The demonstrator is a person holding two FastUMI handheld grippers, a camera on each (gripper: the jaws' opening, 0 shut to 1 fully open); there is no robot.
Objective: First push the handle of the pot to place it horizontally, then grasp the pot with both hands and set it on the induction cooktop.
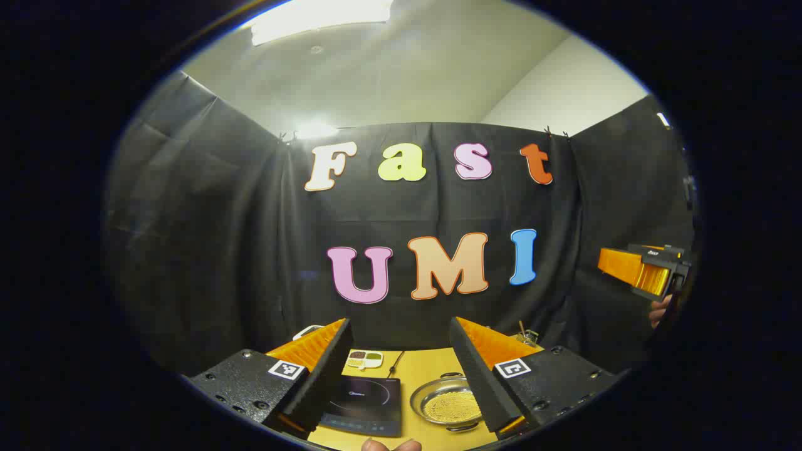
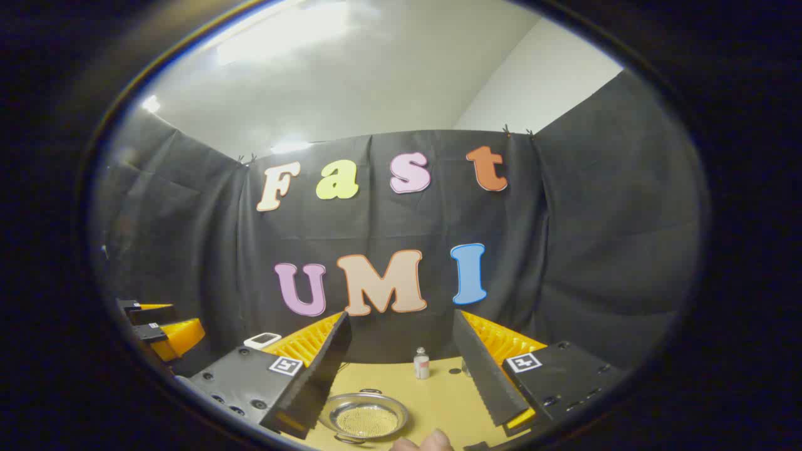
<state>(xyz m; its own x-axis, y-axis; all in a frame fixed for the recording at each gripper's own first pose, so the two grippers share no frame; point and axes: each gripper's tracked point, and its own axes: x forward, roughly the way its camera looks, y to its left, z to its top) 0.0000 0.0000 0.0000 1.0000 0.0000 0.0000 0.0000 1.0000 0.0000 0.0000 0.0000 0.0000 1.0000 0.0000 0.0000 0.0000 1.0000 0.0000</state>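
Steel pot (image 1: 450, 404) sits on the table (image 1: 426, 366), right of the cooktop (image 1: 366, 404), untouched. I hold my left gripper (image 1: 401, 357) and right gripper (image 2: 401, 357) raised, jaws wide apart, both empty, ready for the handle push.

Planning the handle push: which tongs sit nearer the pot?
Right, probably. In the right gripper view the pot lies just ahead of the right tongs; in the left gripper view the induction cooktop lies ahead of the left tongs.

Shallow steel pot (image 1: 448, 403) of seemingly yellow grains sits right of black induction cooktop (image 1: 364, 404).
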